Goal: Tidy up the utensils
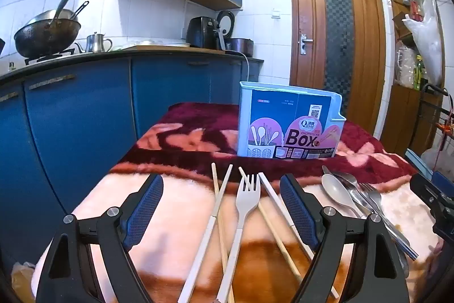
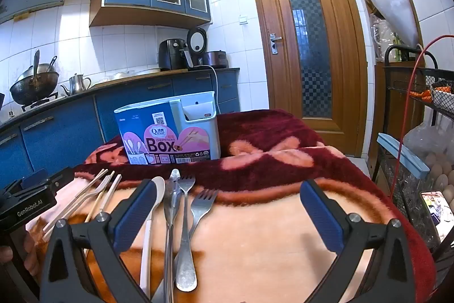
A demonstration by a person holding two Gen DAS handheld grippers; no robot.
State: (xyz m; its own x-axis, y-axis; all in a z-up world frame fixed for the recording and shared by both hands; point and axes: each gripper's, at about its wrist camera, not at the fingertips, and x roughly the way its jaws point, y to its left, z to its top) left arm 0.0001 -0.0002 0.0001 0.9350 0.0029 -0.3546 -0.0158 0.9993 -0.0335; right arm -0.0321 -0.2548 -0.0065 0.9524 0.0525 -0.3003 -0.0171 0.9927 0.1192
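1. Your table (image 2: 283, 232), under a plush pink and maroon blanket (image 2: 269, 138), carries everything.
2. The chopsticks box (image 1: 289, 121) stands upright toward the far edge. It shows no utensils inside, so I judge the sorting has not begun.
3. Your left gripper (image 1: 221, 206) hovers with jaws fully spread and empty, over the plastic set near the front edge. Your right gripper (image 2: 227, 206) is equally wide and empty, with the metal pieces by its left jaw.
4. Left to move: four chopsticks (image 1: 218, 198), one white plastic fork (image 1: 247, 198), one white spoon (image 2: 154, 198), two metal forks (image 2: 203, 203), and one more metal piece (image 2: 173, 189) I cannot identify.
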